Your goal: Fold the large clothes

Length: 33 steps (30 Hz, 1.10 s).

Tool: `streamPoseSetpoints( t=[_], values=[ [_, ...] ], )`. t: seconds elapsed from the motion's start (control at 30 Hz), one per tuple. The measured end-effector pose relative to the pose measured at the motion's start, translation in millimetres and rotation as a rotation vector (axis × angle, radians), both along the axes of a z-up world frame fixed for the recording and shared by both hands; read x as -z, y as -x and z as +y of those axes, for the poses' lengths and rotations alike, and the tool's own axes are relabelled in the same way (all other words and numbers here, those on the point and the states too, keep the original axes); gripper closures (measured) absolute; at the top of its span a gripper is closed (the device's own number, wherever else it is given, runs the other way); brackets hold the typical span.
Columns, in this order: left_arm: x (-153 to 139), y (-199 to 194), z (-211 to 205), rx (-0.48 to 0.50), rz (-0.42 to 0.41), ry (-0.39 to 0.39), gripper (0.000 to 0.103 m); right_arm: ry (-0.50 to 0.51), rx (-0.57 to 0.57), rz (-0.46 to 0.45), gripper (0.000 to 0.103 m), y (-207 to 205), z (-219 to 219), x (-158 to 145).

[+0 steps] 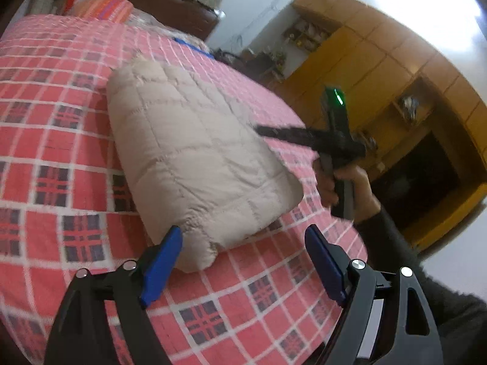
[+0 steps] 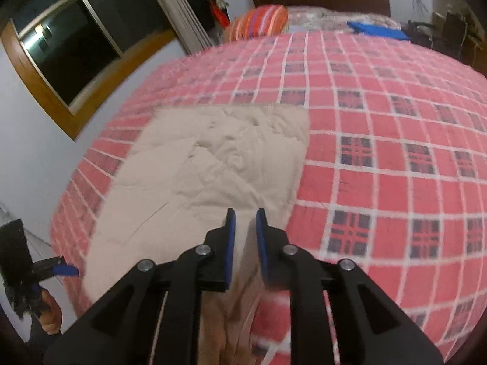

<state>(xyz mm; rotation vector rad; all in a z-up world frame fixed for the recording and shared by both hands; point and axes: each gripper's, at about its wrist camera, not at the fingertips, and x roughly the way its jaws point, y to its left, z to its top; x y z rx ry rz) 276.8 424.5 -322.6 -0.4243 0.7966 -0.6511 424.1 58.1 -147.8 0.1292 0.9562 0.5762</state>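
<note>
Gaping wide, the left gripper (image 1: 243,261) hovers just above the near end of the beige quilted garment (image 1: 194,152), its blue pads (image 1: 161,270) holding nothing. The right gripper (image 2: 245,243) has its jaws drawn close — a slim gap shows between them, with beige cloth in it, though whether they truly pinch it I cannot tell. The garment lies folded on the red checked bedspread (image 2: 380,164), near the bed's edge.
</note>
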Motion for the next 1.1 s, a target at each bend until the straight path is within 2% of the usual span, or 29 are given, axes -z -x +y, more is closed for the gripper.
streamPoseSetpoints(
  t=[0.07, 0.13, 0.2, 0.23, 0.37, 0.47, 0.53, 0.63, 0.7, 0.83, 0.93, 1.1],
  values=[
    [-15, 23, 0, -0.062, -0.030, -0.051, 0.011, -0.024, 0.024, -0.033, 0.071, 30, -11, -11],
    [-27, 47, -6, -0.128, -0.079, -0.133, 0.008, -0.008, 0.047, -0.083, 0.029, 63, -20, -20],
    [-34, 70, -14, -0.185, -0.113, -0.218, 0.007, 0.053, 0.105, -0.160, 0.013, 112, -25, -27],
    [-37, 83, -21, -0.219, -0.131, -0.279, 0.006, 0.077, 0.110, -0.174, 0.008, 127, -25, -27],
    [-39, 120, -38, -0.327, -0.174, -0.446, 0.005, 0.257, 0.176, -0.248, 0.003, 207, -15, -21],
    [-38, 140, -45, -0.361, -0.161, -0.510, 0.005, 0.326, 0.262, -0.246, 0.003, 246, -14, -16],
    [-40, 153, -49, -0.371, -0.167, -0.509, 0.005, 0.319, 0.272, -0.248, 0.003, 265, -12, -18],
    [-47, 178, -55, -0.406, -0.193, -0.526, 0.005, 0.306, 0.304, -0.311, 0.003, 296, -11, -34],
    [-52, 193, -57, -0.425, -0.212, -0.509, 0.005, 0.298, 0.315, -0.347, 0.003, 319, -9, -49],
    [-62, 217, -63, -0.391, -0.226, -0.484, 0.005, 0.304, 0.355, -0.422, 0.003, 356, -6, -76],
    [-67, 236, -68, -0.390, -0.262, -0.478, 0.005, 0.276, 0.359, -0.420, 0.003, 380, -8, -87],
    [-72, 253, -74, -0.369, -0.243, -0.450, 0.005, 0.252, 0.348, -0.421, 0.003, 407, -7, -93]
  ],
)
